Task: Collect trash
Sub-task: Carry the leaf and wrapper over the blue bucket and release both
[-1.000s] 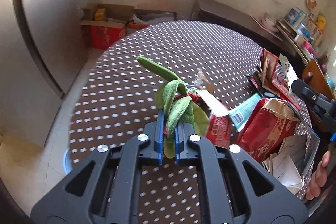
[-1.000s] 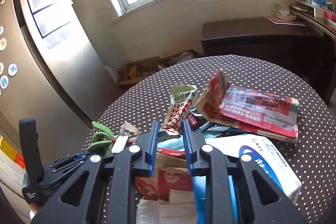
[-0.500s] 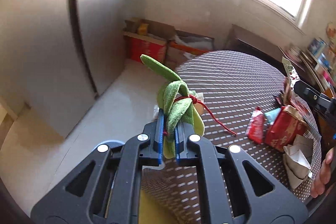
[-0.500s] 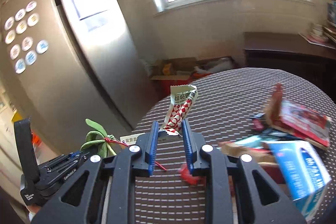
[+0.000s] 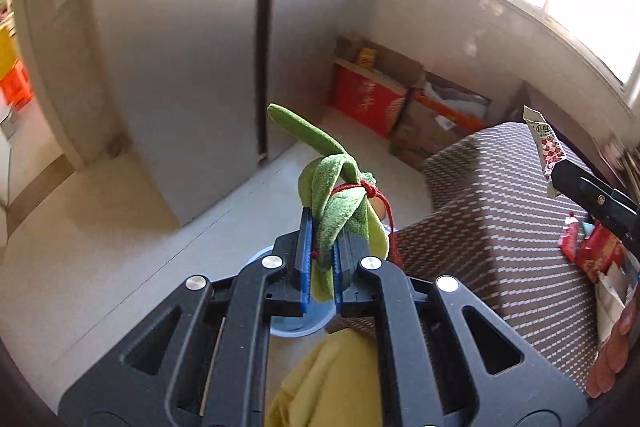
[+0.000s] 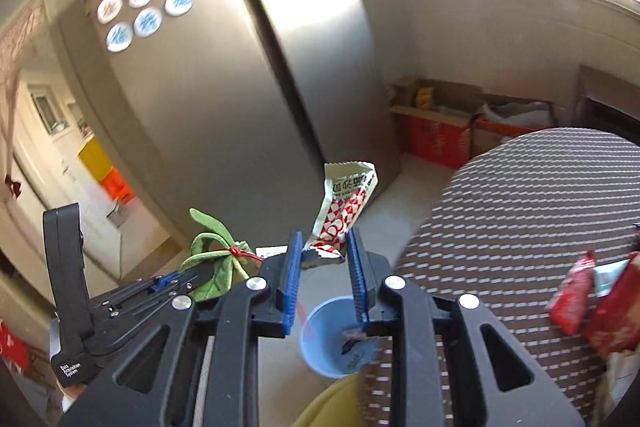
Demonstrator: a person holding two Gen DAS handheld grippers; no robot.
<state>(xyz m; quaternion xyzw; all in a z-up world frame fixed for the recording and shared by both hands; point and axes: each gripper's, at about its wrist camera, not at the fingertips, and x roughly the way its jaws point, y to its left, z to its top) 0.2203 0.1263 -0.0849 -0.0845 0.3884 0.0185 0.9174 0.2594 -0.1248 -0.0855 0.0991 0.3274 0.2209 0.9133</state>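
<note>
My left gripper (image 5: 324,223) is shut on a bundle of green leaves (image 5: 340,187) tied with red string. It hangs above the floor, past the table's left edge. In the right wrist view the same bundle (image 6: 212,255) shows at the left, in the left gripper (image 6: 188,275). My right gripper (image 6: 324,243) is shut on a red-and-white snack wrapper (image 6: 344,203) that stands up from its jaws. Below both grippers a light blue bin (image 6: 332,339) stands on the floor by the table, with dark scraps inside. In the left wrist view the bin (image 5: 296,325) is mostly hidden behind the fingers.
The round dotted table (image 6: 520,227) fills the right side, with red packets and paper (image 6: 572,295) near its right edge. A steel fridge (image 6: 240,67) with round magnets stands behind. Cardboard boxes (image 6: 436,131) sit on the floor by the wall. A hand (image 5: 612,355) shows at the lower right.
Both grippers have swung left, off the table and over the floor, each still holding its load. The blue bin has come into view below them and the table has slid to the right.
</note>
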